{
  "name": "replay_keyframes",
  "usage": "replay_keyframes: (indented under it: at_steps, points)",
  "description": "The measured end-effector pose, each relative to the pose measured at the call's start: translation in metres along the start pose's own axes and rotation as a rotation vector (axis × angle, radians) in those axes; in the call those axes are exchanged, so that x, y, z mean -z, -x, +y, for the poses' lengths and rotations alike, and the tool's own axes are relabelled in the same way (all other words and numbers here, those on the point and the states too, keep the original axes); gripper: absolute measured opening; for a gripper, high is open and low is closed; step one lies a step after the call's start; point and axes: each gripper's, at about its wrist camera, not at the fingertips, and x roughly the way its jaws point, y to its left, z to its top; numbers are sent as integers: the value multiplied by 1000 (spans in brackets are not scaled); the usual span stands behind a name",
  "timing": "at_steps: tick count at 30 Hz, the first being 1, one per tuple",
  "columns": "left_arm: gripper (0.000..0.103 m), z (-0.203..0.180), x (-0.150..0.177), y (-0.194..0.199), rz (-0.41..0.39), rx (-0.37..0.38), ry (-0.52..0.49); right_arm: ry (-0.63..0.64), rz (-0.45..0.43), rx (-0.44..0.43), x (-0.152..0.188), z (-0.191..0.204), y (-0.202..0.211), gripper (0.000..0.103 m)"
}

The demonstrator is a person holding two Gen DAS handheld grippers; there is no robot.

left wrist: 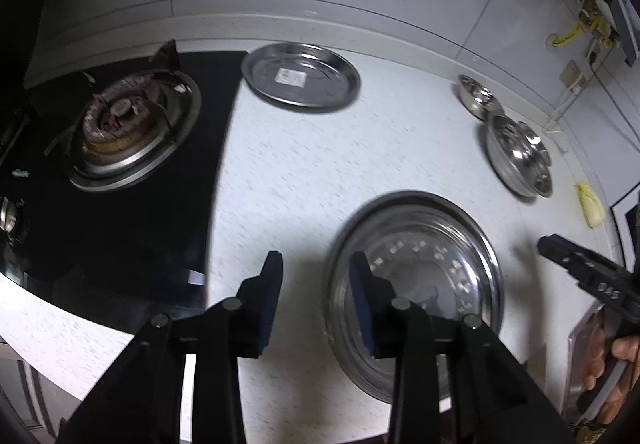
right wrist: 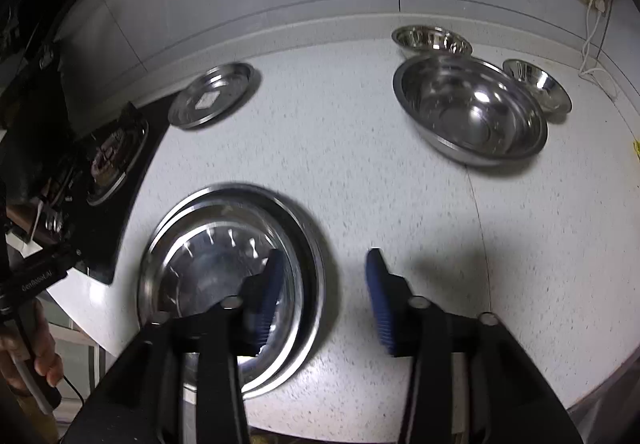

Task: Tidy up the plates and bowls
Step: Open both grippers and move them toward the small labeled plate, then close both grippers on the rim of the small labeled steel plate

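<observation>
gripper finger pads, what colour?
Blue ribbed pads on black fingers, both grippers open. Clearest in the right wrist view.

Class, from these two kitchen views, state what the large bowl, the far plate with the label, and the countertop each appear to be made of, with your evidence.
Large bowl: probably stainless steel, polished; bright mirror-like highlights.
Far plate: likely the same metal, duller sheen, white label inside.
Countertop: looks like speckled white stone or composite, matte; exact material unclear.
</observation>
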Motion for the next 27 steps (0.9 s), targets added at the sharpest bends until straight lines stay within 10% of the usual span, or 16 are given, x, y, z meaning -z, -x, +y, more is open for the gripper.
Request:
replay_keyframes:
  at_steps: [8, 11, 20, 27]
  points:
    - [34, 19, -60, 2, -27, -56, 18, 12, -24, -60, -39, 16, -12, 69]
    - [52, 33, -95, 1, -44, -44, 78, 15, -26, -92, -61, 29, -24, 70]
    - [53, 87, -178, -63, 21, 129, 283, -11, 10, -172, -136, 56, -102, 71]
    - [53, 102, -198, -126, 58, 119, 316, -42, 59, -179, -167, 66, -171, 71]
